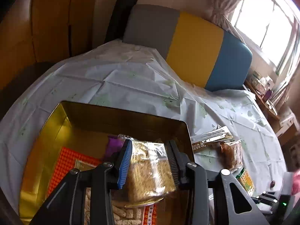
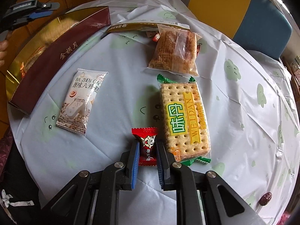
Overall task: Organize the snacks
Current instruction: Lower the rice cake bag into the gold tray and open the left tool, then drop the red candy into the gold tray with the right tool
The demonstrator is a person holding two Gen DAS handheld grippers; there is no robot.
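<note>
A: Where is the left gripper [image 1: 150, 161]?
B: Above the open gold-lined rectangular gift tin [image 1: 46, 131], pinching a clear-wrapped block of pale crispy noodle cake [image 1: 150, 172].
A: And the right gripper [image 2: 147, 151]?
B: Just right of that tin, clamped on a small red-wrapped candy [image 2: 145, 146] on the pale printed tablecloth [image 2: 112, 65], beside a yellow-labelled cracker pack [image 2: 184, 120].

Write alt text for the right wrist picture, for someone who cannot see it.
Black tongs with blue pads clamp a small red wrapped candy on a pale cloth-covered table. Beside it lie a green-labelled cracker packet, a white cake sachet, a clear-wrapped brown pastry and an open gold-lined maroon box.
</note>
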